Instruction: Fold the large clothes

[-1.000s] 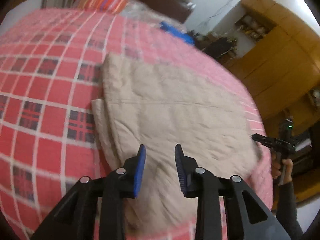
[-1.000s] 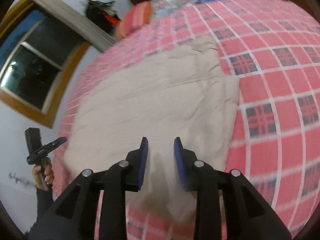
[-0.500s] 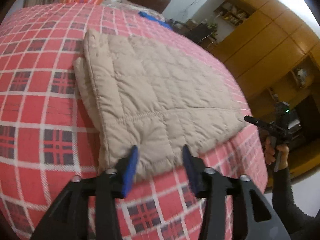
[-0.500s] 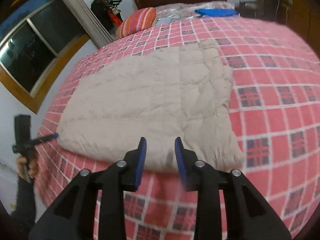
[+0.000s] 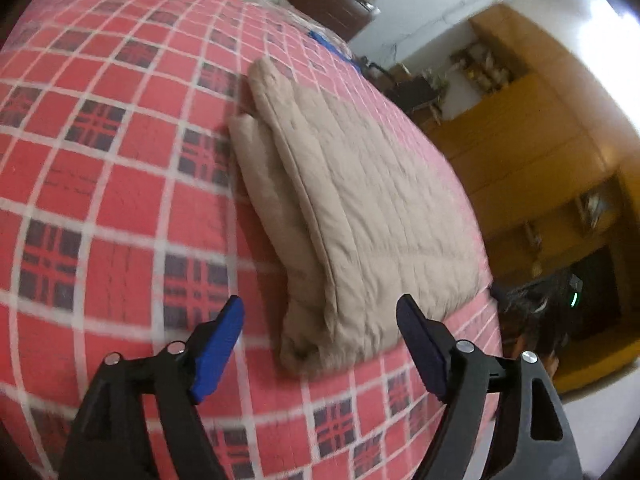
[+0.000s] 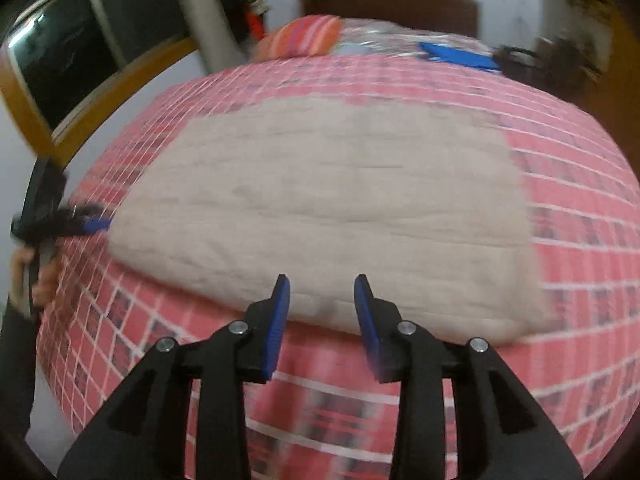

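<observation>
Left gripper (image 5: 320,322) spread wide, right gripper (image 6: 322,296) apart, folded beige quilt (image 6: 328,200) lying crosswise on bed (image 6: 580,208)

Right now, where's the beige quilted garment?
The beige quilted garment lies folded flat on the red plaid bedspread, near the bed's front edge, just ahead of both open grippers; in the left wrist view its stacked edge faces the left gripper.

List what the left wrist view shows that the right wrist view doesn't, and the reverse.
Left wrist only: yellow wooden cabinets and the stacked layers along the folded beige quilt's side. Right wrist only: a dark window and a hand holding the left gripper. Both: the quilt, red plaid bedspread, striped pillow, and open blue-padded jaws.
</observation>
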Motion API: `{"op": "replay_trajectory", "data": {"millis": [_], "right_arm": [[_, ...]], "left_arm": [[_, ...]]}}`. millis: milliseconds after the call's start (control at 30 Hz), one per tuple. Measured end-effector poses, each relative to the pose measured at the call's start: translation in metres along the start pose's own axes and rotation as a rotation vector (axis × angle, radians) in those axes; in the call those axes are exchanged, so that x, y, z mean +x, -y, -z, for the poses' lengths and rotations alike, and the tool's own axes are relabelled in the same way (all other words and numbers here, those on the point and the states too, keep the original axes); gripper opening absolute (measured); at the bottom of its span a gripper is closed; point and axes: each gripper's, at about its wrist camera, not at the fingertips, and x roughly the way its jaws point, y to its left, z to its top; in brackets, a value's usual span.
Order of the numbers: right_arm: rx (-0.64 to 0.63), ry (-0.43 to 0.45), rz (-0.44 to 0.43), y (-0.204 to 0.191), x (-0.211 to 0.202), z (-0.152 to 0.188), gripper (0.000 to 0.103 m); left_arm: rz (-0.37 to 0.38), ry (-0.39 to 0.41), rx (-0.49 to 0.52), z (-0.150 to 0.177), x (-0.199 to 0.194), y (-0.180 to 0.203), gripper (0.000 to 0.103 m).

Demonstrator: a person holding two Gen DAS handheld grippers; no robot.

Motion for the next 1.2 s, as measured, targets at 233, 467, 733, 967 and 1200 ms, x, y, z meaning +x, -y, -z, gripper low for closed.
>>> {"op": "replay_trajectory", "data": {"millis": [233, 467, 733, 967, 1200], "right_arm": [[-0.378, 0.067, 0.183, -0.136, 0.015, 0.022, 0.070], [-0.757, 0.168, 0.416, -0.227, 0.046, 0.057, 0.073], [-0.917, 0.209, 0.553, -0.257, 0.096, 0.056, 0.073], [-0.964, 0.220, 0.605, -0.267, 0.129, 0.052, 0.072], [-0.994, 0.276, 0.650, -0.291, 0.130, 0.060, 0.070]], "left_arm": [[0.061, -0.023, -0.187, -0.056, 0.024, -0.034, 0.081], [0.064, -0.079, -0.226, -0.080, 0.059, -0.044, 0.081], [0.068, -0.129, -0.196, -0.095, 0.087, -0.021, 0.081], [0.065, -0.166, -0.170, -0.104, 0.093, -0.019, 0.079], [0.018, -0.202, -0.185, -0.112, 0.100, -0.019, 0.057]]}}
